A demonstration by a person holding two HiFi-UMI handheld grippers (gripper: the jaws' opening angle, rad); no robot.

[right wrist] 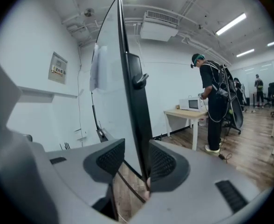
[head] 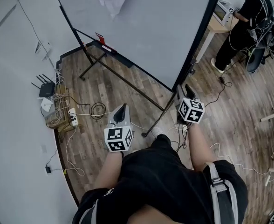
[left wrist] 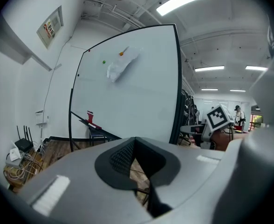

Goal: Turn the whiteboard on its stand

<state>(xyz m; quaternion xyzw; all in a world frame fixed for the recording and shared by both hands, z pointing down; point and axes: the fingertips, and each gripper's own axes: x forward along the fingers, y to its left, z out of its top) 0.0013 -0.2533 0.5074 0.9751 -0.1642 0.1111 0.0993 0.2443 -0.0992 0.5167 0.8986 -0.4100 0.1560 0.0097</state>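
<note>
Right now the whiteboard [head: 141, 27] stands upright on its black stand [head: 159, 115] on the wood floor [head: 104, 90], close to the white wall. The right gripper [head: 182, 88] is at the board's lower right edge. Its jaws are closed on the black side frame, so they sit fairly wide. The left gripper [head: 122, 107] is off the board, over the floor. Its jaws meet at the tips with nothing between them. A second person [head: 244, 22] stands beyond the board, far right.
</note>
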